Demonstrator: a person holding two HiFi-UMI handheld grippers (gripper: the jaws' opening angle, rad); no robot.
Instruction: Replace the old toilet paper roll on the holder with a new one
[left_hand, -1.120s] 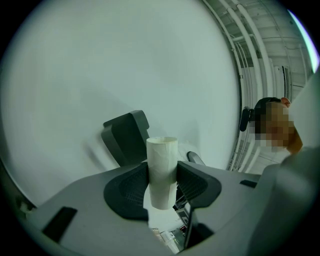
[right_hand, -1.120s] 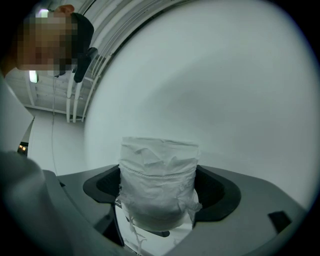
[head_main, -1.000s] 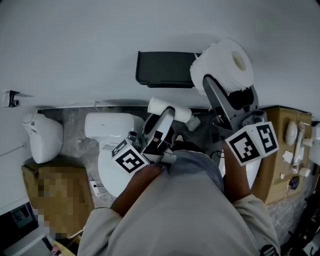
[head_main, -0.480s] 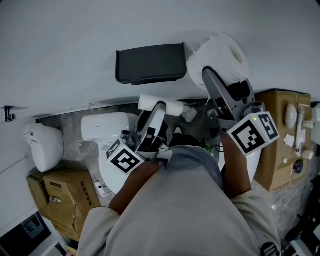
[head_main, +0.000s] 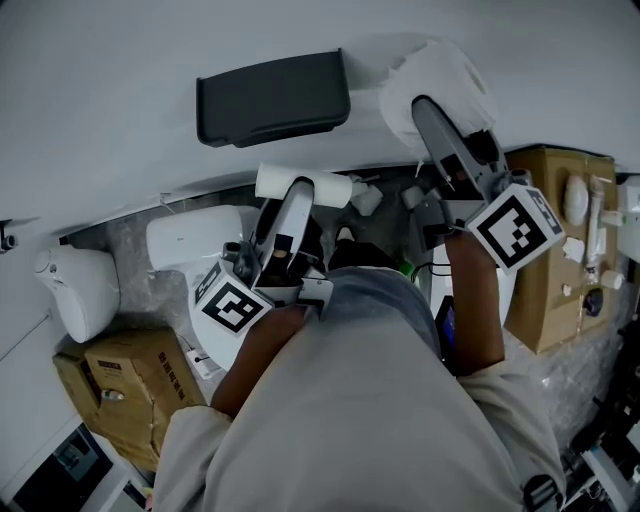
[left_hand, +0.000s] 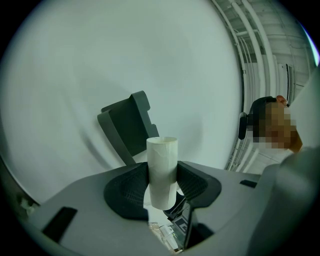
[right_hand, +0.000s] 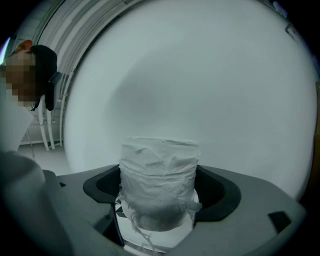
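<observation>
On the wall hangs the dark toilet paper holder (head_main: 272, 97), bare, and it shows beyond the jaws in the left gripper view as the holder (left_hand: 127, 127). My left gripper (head_main: 298, 192) is shut on the old roll, a bare white tube (head_main: 335, 190), below the holder; this tube (left_hand: 162, 170) stands upright between the left gripper's (left_hand: 162, 184) pads. My right gripper (head_main: 435, 100) is shut on the new full roll (head_main: 455, 65), held to the right of the holder near the wall. In the right gripper view the new roll (right_hand: 159, 180) fills the right gripper's (right_hand: 159, 194) jaws, its paper crumpled.
A white toilet (head_main: 190, 240) stands below the holder, with a white container (head_main: 78, 290) and a cardboard box (head_main: 125, 385) at the left. Another cardboard box (head_main: 555, 240) with small items stands at the right. My torso fills the lower head view.
The right gripper has rolled and sunk a little, so the new roll's core hole no longer faces the head camera. The head view has swung: the holder sits further left. The left gripper keeps still.
</observation>
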